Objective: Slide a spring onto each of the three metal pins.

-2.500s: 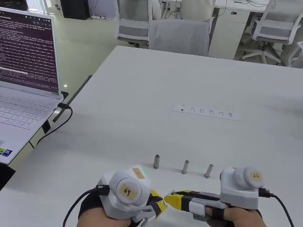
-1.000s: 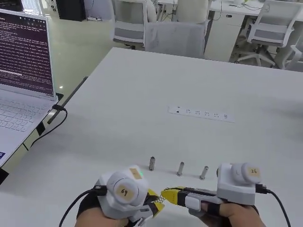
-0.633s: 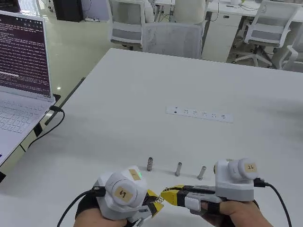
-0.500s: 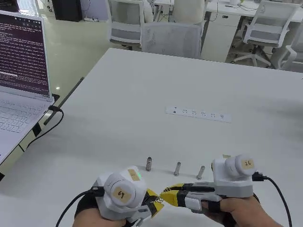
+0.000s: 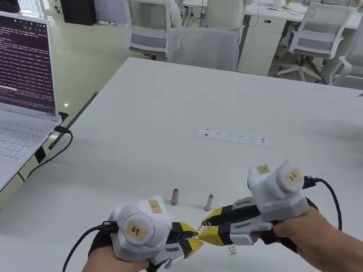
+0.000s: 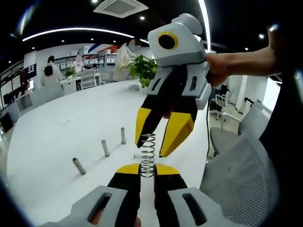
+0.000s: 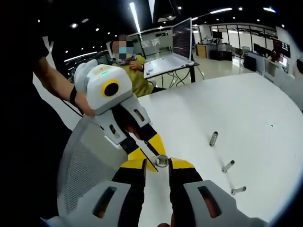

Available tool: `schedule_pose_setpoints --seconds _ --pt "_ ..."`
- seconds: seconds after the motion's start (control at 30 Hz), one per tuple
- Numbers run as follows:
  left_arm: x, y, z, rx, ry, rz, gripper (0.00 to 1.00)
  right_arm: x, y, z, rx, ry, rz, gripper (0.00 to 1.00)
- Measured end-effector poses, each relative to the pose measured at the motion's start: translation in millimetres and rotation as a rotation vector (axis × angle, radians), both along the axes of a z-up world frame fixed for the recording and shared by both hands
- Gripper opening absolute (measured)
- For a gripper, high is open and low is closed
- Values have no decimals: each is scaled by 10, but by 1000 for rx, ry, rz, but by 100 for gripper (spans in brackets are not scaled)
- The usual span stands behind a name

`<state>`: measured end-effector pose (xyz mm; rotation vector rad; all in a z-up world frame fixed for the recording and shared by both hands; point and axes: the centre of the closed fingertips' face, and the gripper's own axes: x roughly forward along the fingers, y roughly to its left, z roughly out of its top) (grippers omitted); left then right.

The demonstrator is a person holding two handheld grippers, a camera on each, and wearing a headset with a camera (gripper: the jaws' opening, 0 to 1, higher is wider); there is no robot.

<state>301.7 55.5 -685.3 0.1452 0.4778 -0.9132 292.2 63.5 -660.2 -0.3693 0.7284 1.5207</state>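
Observation:
A small steel spring [image 6: 147,155] stands between the tips of my left gripper [image 6: 147,169], which is shut on its lower end. My right gripper [image 6: 151,149] comes in from above with its yellow fingers apart, straddling the spring's upper end. In the right gripper view the spring's end ring [image 7: 162,161] sits in the gap of the open right gripper [image 7: 158,164], with the left gripper [image 7: 149,153] just behind it. Three pins stand in a row: one with a spring on it [image 6: 78,165], two bare [image 6: 105,147] [image 6: 123,135]. The head view has the spring [image 5: 199,229] between both grippers.
A loose spring [image 5: 231,248] lies on the white table [image 5: 170,113] under my right gripper. A white power strip [image 5: 232,137] lies further back. An open laptop [image 5: 22,85] and its black cable [image 5: 51,147] are at the left edge. Office chairs stand beyond the table.
My right gripper has lifted and tilted down toward the left gripper's spring, now covering the rightmost pin in the head view. The left gripper has kept its hold and barely moved.

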Motion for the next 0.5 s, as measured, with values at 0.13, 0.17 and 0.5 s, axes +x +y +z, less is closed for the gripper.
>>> schedule_pose_setpoints --seconds 0.13,0.17,0.5 --pt "-23 -48 65 -19 -15 -29 2 5 -48 20 -29 -28 33 16" --pt "-30 -60 83 -23 -18 -37 2 8 -58 42 -28 -28 41 16" --pt "-79 -230 302 -97 -59 -108 2 -68 -86 164 -47 -50 137 14"
